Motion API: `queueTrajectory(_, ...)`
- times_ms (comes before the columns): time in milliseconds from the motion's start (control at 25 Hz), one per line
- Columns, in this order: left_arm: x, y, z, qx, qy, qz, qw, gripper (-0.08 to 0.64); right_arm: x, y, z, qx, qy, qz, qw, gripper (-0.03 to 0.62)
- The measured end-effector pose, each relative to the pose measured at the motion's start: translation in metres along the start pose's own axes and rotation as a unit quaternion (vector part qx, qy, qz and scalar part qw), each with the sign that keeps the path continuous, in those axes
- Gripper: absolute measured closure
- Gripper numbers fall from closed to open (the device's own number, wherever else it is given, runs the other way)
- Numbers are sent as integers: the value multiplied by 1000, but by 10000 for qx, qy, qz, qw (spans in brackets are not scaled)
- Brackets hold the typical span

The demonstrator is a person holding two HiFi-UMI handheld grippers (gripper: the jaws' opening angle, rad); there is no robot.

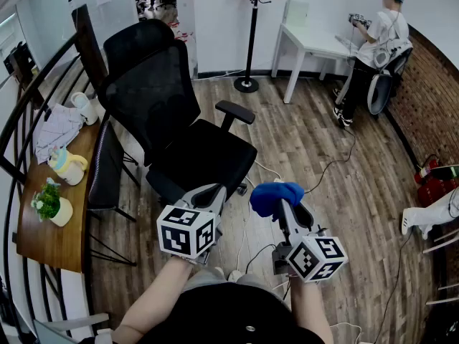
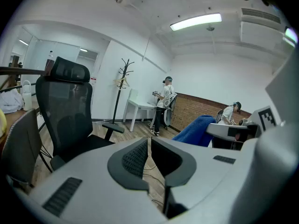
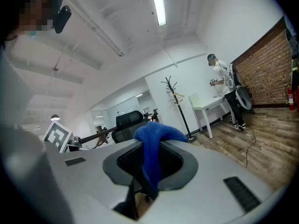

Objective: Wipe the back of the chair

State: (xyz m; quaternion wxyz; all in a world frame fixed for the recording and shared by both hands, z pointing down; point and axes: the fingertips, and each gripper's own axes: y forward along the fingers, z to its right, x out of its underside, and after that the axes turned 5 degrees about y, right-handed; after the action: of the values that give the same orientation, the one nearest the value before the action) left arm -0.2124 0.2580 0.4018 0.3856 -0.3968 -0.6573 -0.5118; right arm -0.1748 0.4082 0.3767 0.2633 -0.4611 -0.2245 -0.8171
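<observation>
A black mesh office chair (image 1: pixel 166 113) faces me on the wood floor, its tall back (image 2: pixel 60 111) and headrest upright. My right gripper (image 1: pixel 281 201) is shut on a blue cloth (image 1: pixel 275 194), which bunches over its jaws (image 3: pixel 154 139). It hovers just right of the chair's seat front. My left gripper (image 1: pixel 210 194) hangs over the seat's front edge, shut with nothing between its pads (image 2: pixel 135 157). Neither gripper touches the chair's back.
A wooden table (image 1: pixel 50 213) at the left carries mugs, a cloth and a small plant, with a second dark chair (image 1: pixel 106 167) beside it. A coat stand (image 1: pixel 250 27), a white desk (image 1: pixel 308 45) and a standing person (image 1: pixel 373 49) are farther back. Cables trail across the floor.
</observation>
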Motion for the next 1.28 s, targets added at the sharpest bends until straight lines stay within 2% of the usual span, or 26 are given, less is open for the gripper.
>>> queueTrajectory(400, 13, 4, -1, 135, 15, -178, 9997, 525, 18, 3, -3, -8, 274, -129, 9995, 511)
queueTrajectory(560, 13, 2, -3, 268, 72, -158, 9995, 525, 16, 4, -5, -81, 437, -53, 9990, 511)
queueTrajectory(680, 21, -1, -7, 289, 85, -233, 9993, 525, 18, 5, -5, 14, 458, 24, 9989, 509)
queueTrajectory(880, 29, -1, -13, 381, 121, -331, 9987, 526, 34, 10, -8, -2, 587, -145, 9982, 509)
queueTrajectory(1160, 28, 8, -17, 512, 65, -395, 9979, 525, 49, 13, 1, 185, 769, -282, 9965, 509)
queueTrajectory(1280, 26, 18, -19, 520, 58, -408, 9978, 525, 47, 24, 10, 205, 661, -355, 9970, 509)
